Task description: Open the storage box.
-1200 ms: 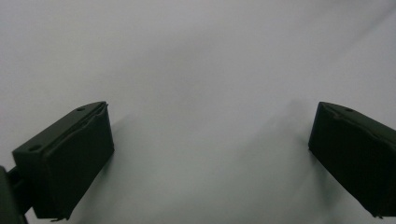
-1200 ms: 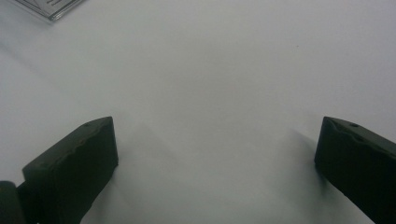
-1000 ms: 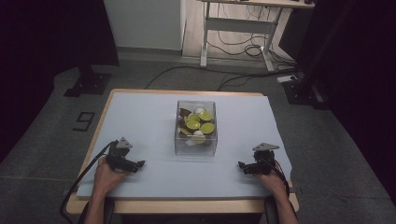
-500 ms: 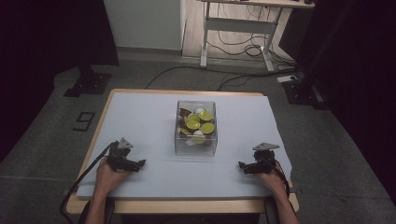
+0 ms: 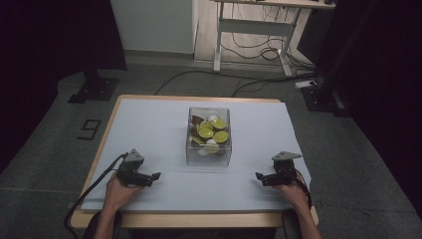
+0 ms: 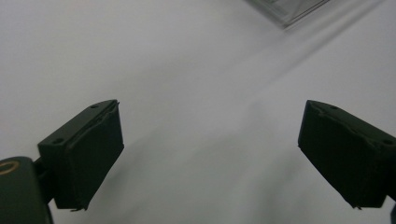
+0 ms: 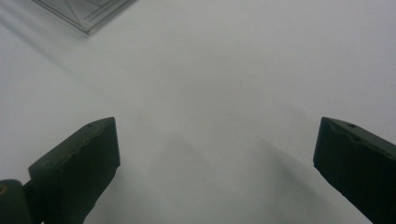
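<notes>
A clear plastic box stands in the middle of the table, holding yellow-green round pieces with some white and brown ones. My left gripper lies low over the near left of the table, pointing right toward the box. Its jaws have just been closing a little, still stand wide, and have nothing between them. My right gripper rests at the near right, pointing left, open and empty. A corner of the box edges the top of the left gripper view, and the box corner also tops the right gripper view.
The table has a pale grey-blue cover over a wooden top. Cables trail off its near edge from both grippers. Behind it are a dark floor, a desk frame with cables, and a stand base at the left.
My left gripper has shifted slightly to the right, toward the box. The right gripper and the box have stayed put.
</notes>
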### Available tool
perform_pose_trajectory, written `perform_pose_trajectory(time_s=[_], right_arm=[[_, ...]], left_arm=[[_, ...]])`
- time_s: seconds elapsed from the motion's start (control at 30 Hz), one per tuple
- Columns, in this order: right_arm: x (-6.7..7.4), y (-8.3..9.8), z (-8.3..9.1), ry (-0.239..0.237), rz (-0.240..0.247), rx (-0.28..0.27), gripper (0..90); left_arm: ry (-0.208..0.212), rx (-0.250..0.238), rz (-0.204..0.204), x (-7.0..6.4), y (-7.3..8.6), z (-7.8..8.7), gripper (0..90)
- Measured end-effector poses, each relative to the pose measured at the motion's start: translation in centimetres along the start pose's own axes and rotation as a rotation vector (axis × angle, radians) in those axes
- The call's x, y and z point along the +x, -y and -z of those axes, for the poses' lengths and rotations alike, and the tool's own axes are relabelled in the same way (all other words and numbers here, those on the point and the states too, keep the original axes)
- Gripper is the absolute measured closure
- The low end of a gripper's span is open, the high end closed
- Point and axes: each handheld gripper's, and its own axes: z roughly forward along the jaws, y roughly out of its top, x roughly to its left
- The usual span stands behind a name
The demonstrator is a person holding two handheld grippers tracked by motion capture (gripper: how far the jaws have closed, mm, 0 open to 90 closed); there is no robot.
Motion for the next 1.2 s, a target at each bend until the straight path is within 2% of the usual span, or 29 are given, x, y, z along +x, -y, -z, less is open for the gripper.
perform_pose_trajectory(time_s=[0.03,0.17,0.37,0.47,0.5,0.9,1.03,1.1,1.2], right_arm=[[0.2,-0.2,0.2,-0.017,-0.002,-0.002,0.5],[0.5,-0.5,0.4,-0.032,0.001,-0.014,0.1],[1.2,-1.1,0.7,-0.061,0.028,-0.018,0.0],[1.5,-1.6,1.0,-0.069,0.029,-0.035,0.0],[1.6,-1.7,1.1,-0.076,0.032,-0.043,0.0],[3.1,-3.2,1.5,-0.113,0.058,-0.051,0.0],[3.8,-3.8,1.7,-0.130,0.075,-0.054,0.2],[4.1,-4.1,1.7,-0.143,0.085,-0.061,0.2],[4.6,-4.6,1.7,-0.153,0.105,-0.052,0.3]], left_arm=[[0.006,-0.009,-0.011,-0.4,-0.2,0.0,6.8],[0.028,-0.017,-0.029,-1.2,-0.5,0.1,7.2],[0.044,-0.027,-0.100,-3.1,-1.3,0.0,9.7],[0.050,-0.034,-0.114,-3.6,-1.7,0.1,11.9],[0.060,-0.038,-0.130,-4.2,-2.1,0.2,12.5],[0.115,-0.052,-0.177,-6.4,-4.1,-0.3,15.2],[0.158,-0.070,-0.189,-7.3,-5.1,-0.5,15.7],[0.167,-0.071,-0.195,-7.5,-5.5,-0.7,16.2],[0.159,-0.062,-0.215,-8.0,-6.0,-1.0,16.9]])
